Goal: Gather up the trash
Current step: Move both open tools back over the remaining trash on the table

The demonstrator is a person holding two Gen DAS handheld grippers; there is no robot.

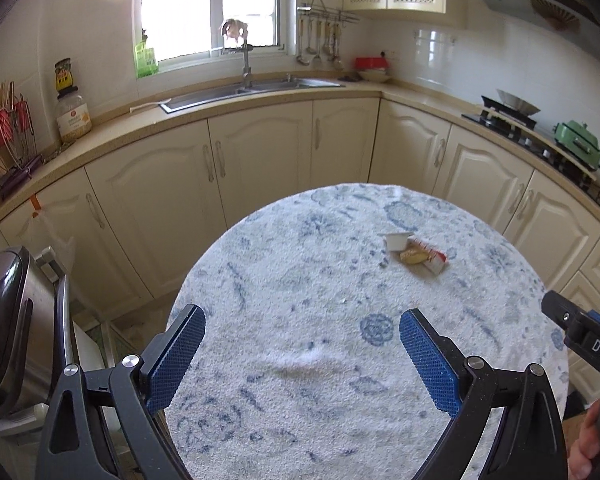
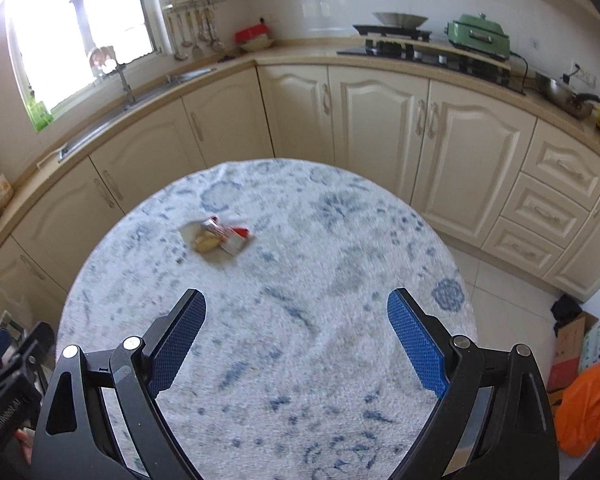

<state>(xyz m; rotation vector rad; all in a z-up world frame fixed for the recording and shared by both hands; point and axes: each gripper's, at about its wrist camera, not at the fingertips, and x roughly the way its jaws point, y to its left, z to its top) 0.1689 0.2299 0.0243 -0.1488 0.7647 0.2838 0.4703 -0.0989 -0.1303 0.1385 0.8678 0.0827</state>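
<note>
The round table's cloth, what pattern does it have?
The tablecloth is white with scattered blue floral motifs, clearest in the left wrist view.

"DAS" on the right hand-held gripper (image 1: 592, 336), jar (image 1: 73, 114) label unreadable

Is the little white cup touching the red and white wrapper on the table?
Touching. In the left wrist view the white cup sits right against the wrapper, whose end overlaps the cup's side with no cloth showing between them.
</note>
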